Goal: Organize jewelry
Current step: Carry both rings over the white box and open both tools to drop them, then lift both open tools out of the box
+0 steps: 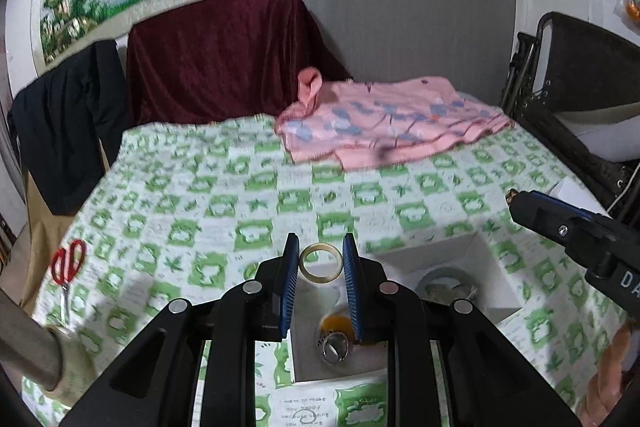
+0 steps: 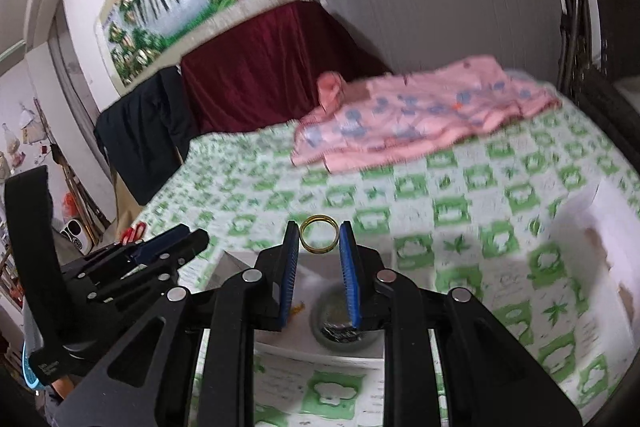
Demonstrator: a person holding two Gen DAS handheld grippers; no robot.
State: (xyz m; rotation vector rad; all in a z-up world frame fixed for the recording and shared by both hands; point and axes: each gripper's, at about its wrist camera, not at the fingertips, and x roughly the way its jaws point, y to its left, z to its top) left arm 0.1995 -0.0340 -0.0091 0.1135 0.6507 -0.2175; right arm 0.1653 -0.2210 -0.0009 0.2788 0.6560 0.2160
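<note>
Left claw (image 1: 321, 259) pinches pale ring (image 1: 321, 263) above white box (image 1: 340, 367); right claw (image 2: 319, 237) pinches gold ring (image 2: 319, 233).

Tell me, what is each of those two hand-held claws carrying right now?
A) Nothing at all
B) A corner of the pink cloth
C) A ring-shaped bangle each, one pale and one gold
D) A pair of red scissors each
C: the left gripper pinches a pale bangle between its blue pads, and the right gripper pinches a gold bangle; the red scissors lie on the green checked cloth.
</note>
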